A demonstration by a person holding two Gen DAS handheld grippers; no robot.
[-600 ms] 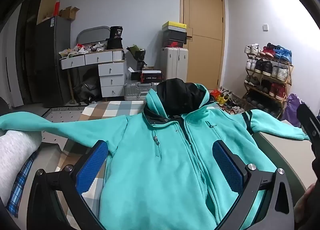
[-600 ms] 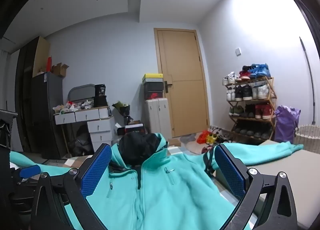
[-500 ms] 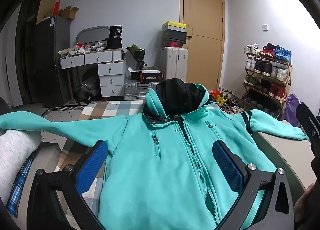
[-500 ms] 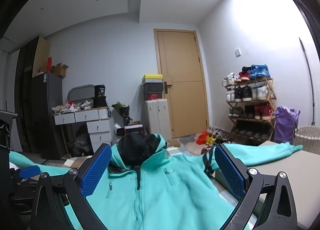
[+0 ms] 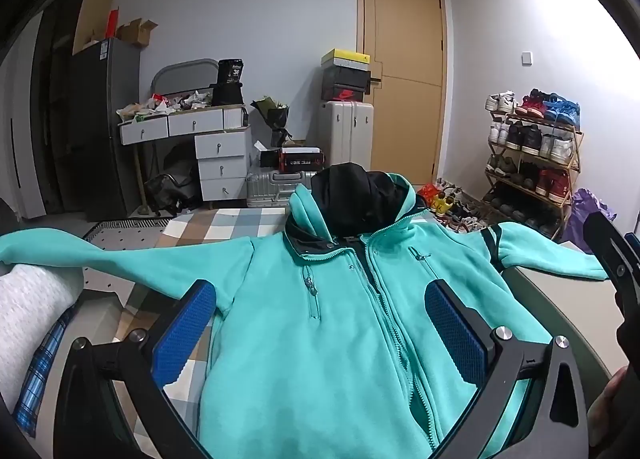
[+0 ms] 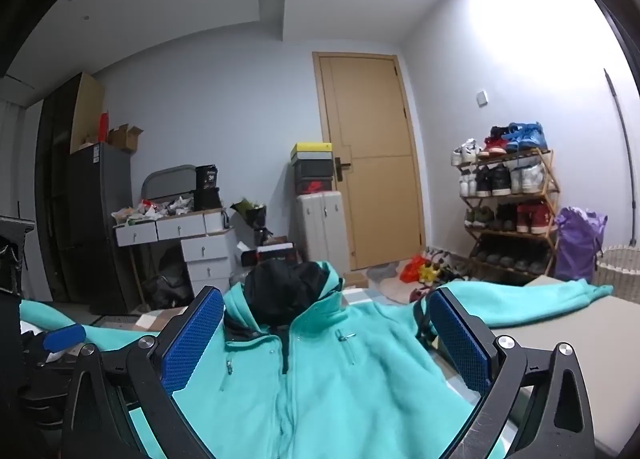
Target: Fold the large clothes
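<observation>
Jacket spread flat, nothing moved, folding not begun

Left wrist view: nothing has shifted since a moment ago, so the first fold is probably still ahead. Left gripper (image 5: 320, 323) hovers with jaws spread wide and empty over the teal fleece jacket (image 5: 320, 359), which lies face up, zipped, sleeves out, black-lined hood at the far end.

Right wrist view: right gripper (image 6: 326, 337), equally wide and empty, hangs low above the jacket's chest; one sleeve (image 6: 532, 305) lies across the grey table (image 6: 592, 343).

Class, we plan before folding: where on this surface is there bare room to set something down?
Bare grey tabletop lies right of the teal jacket, below its right sleeve. The jacket covers the middle; the left side is crowded by its other sleeve and a white roll.
</observation>
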